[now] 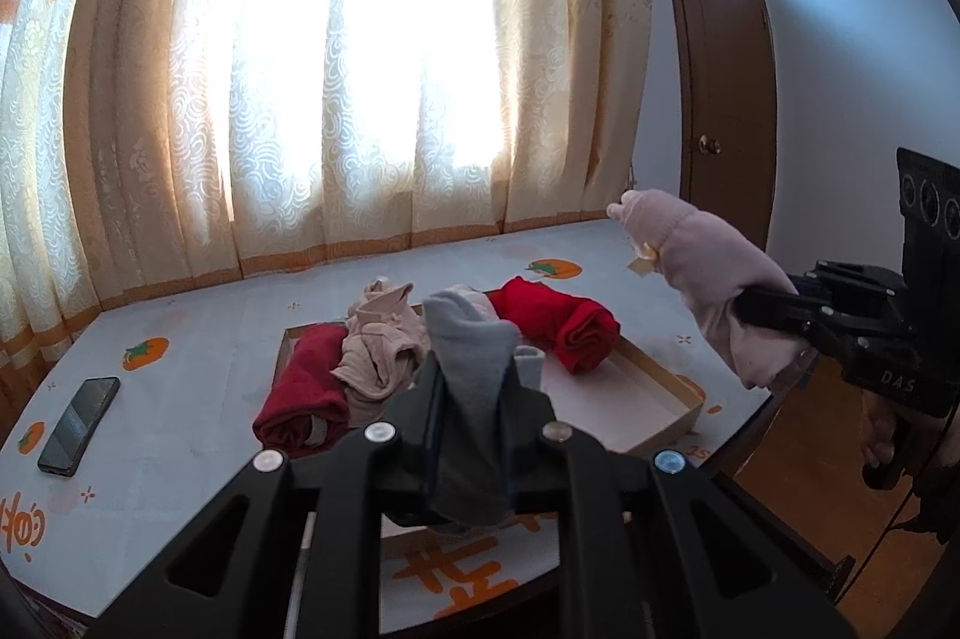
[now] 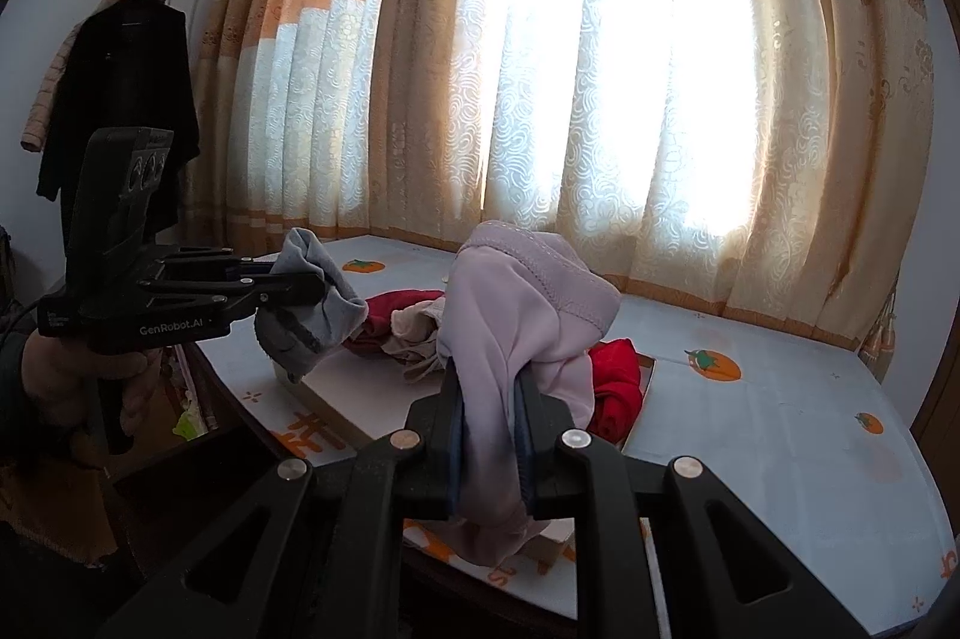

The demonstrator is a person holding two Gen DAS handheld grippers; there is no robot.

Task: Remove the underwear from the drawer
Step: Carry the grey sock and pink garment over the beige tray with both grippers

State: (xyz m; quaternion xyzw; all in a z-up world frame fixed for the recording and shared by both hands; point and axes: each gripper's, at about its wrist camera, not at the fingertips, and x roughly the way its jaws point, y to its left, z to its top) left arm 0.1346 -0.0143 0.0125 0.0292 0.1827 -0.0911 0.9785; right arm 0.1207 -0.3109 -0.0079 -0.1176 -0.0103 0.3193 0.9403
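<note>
1. The left gripper (image 1: 474, 399) was clamped tight on a folded grey cotton pair of underwear (image 1: 474, 351), the cloth standing up between its black jaws and hanging below them, clear of the drawer.
2. The right gripper (image 2: 489, 435) was closed on a pale pink soft-knit pair of underwear (image 2: 522, 303), which bulged above the jaws and drooped under them, also lifted clear.
3. A shallow white cardboard drawer tray (image 1: 660, 387) lay on a table covered with a white cloth printed with orange persimmons (image 1: 198, 339).
4. Inside the tray there remained a rolled dark red garment (image 1: 303, 393) at its left end, a crumpled beige garment (image 1: 381, 339) beside it, and a rolled bright red garment (image 1: 564, 324) towards the right.
5. A black smartphone (image 1: 78, 426) lay flat on the cloth, well apart from the tray on the left.
6. Cream and orange patterned curtains (image 1: 336, 69) hung behind the table.
</note>
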